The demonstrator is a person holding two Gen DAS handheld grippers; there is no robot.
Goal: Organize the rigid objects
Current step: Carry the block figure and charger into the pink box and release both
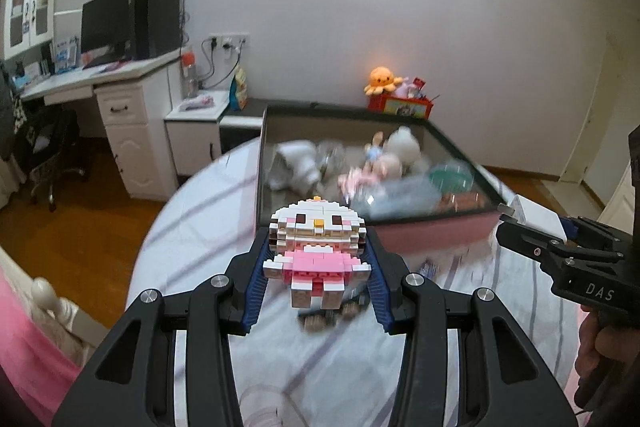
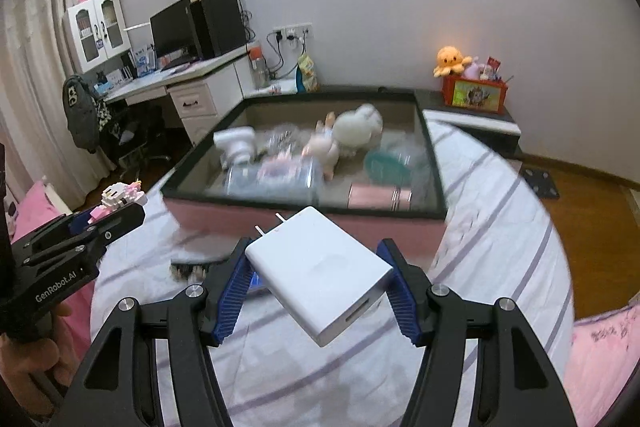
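Two sets of tongs are loaded, each with one hard item, and that looks like the reason both hang above the bed rather than down on it. The left tongs (image 1: 318,259) clamp a brick-built figure (image 1: 318,247) at its flanks, the blue ribbed pads pressing its pink body so that it stays upright and faces the camera. The right tongs (image 2: 320,279) squeeze a white charger (image 2: 320,273) across its narrow sides; it sits skewed between the pads, prongs aimed away toward the box, which keeps those metal pins clear of the jaws. Both items hang free of the striped sheet (image 2: 480,227).

From the right wrist view, the left tongs show at the left edge with the figure poking out in front; from the left wrist view, the right tongs show at the right edge with the charger's pale corner.

Just beyond both lies a shallow pink-sided box (image 2: 304,223) with a dark rim, resting on the bed. It already holds plush animals, a teal dish and other blurred things, so it is probably the collecting place. I judge the step in hand to be carrying both pieces over its near wall.
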